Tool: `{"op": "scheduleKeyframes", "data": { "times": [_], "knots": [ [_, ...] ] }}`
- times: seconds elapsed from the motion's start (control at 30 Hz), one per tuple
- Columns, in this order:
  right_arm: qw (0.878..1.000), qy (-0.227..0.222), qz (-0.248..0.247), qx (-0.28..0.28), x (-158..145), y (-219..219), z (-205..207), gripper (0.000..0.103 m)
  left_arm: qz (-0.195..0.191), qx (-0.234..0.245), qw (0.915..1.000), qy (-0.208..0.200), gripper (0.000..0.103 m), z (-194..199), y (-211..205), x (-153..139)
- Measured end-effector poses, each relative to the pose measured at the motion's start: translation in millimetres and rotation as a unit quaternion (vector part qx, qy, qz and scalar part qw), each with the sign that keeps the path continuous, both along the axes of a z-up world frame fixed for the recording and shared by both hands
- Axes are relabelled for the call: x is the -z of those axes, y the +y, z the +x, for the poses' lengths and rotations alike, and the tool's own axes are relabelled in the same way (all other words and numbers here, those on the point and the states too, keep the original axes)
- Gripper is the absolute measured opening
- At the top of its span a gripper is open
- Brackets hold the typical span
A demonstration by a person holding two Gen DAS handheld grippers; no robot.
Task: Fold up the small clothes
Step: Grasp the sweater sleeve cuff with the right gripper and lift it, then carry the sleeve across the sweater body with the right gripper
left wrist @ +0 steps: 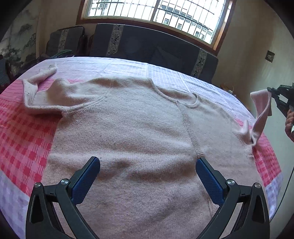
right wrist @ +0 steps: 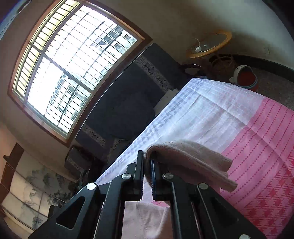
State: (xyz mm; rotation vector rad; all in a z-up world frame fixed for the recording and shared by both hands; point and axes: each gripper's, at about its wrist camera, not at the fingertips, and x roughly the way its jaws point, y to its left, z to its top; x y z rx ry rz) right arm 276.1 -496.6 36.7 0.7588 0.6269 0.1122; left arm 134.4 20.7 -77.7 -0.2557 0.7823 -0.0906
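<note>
Blue-padded jaws of the left gripper (left wrist: 148,174) stand wide apart, empty, above the near hem of a pale pink knitted sweater (left wrist: 128,128) spread flat across the middle of a bed under a pink-and-white checked cotton sheet (left wrist: 23,139). Toward the bed's right edge, the right gripper (right wrist: 147,169) is clamped on the sweater's right sleeve cuff (right wrist: 193,161), lifted clear of the sheet. Beyond the far edge stand a dark sofa (left wrist: 139,44) and a barred window (left wrist: 156,11).
</note>
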Motion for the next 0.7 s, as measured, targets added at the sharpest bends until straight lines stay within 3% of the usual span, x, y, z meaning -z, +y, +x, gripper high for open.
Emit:
{"op": "scheduleKeyframes", "data": {
  "times": [0.1,0.2,0.33,0.43,0.53,0.6,0.7],
  "knots": [
    [0.996,-0.019,-0.020,-0.079,-14.0,88.8,2.9,0.007,0.005,-0.032,0.9994,-0.011,0.103,-8.4,33.7,-16.1],
    [0.988,-0.026,-0.027,-0.151,-4.5,179.2,-1.9,0.007,0.018,-0.057,0.9982,-0.006,0.103,-13.1,65.3,-21.8],
    [0.972,-0.003,-0.024,-0.233,41.9,292.2,-6.2,0.007,0.012,-0.079,0.9968,0.011,0.103,-20.5,98.4,-17.1],
    [0.956,0.014,-0.091,-0.278,82.0,361.5,-13.0,0.007,0.012,-0.084,0.9961,0.025,0.103,-22.4,108.4,-8.3],
    [0.939,0.051,-0.072,-0.333,126.8,393.8,-21.3,0.011,0.002,-0.078,0.9965,0.030,0.103,-18.9,111.6,-3.7],
    [0.933,0.058,-0.057,-0.350,138.9,397.3,-34.6,0.014,-0.007,-0.073,0.9969,0.029,0.103,-13.5,112.6,-4.8],
    [0.928,0.030,0.004,-0.371,137.1,376.4,-51.2,0.033,-0.023,-0.062,0.9973,0.032,0.103,1.3,112.3,-8.9]
  ]
}}
